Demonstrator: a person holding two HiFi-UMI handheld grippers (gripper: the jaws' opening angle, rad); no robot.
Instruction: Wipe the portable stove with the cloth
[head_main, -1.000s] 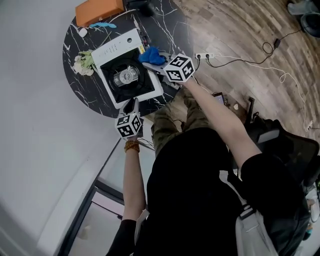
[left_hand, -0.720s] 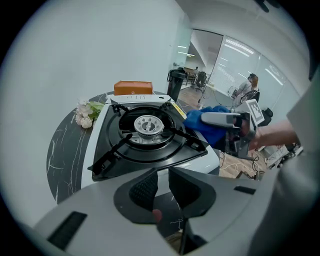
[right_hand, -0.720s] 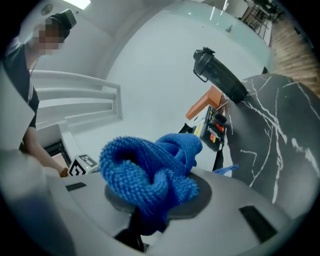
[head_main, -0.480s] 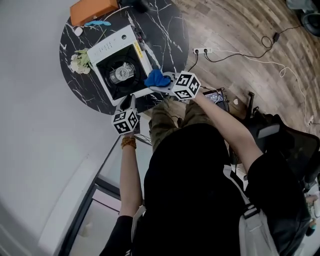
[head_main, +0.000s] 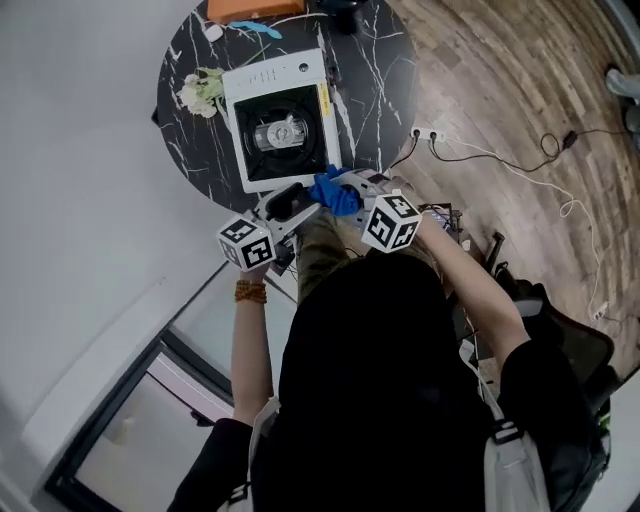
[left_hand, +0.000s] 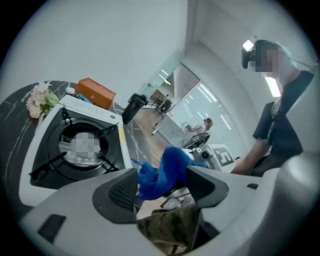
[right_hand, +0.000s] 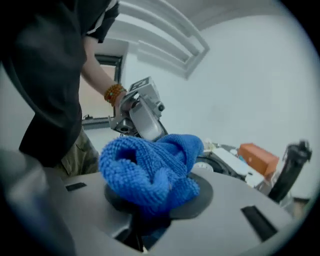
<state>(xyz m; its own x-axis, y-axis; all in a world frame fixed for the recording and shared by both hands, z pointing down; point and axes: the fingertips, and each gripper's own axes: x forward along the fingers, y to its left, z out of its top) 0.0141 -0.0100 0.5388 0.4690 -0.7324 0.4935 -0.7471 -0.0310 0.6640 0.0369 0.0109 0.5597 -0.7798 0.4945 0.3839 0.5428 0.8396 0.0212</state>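
Round black marble table (head_main: 380, 100), wood floor (head_main: 520, 100), white stove (head_main: 275, 75) centred.

The head camera is looking steeply down over the person's shoulders at the whole round black white-veined table (head_main: 375, 90) from well above. The camera on the left gripper (head_main: 300, 205) is facing along its jaws toward the white square portable stove (left_hand: 90, 107); the one on the right gripper (head_main: 355, 187) is facing the opposite way. All three are sharing the blue knitted cloth (head_main: 335, 192), close in both gripper views.
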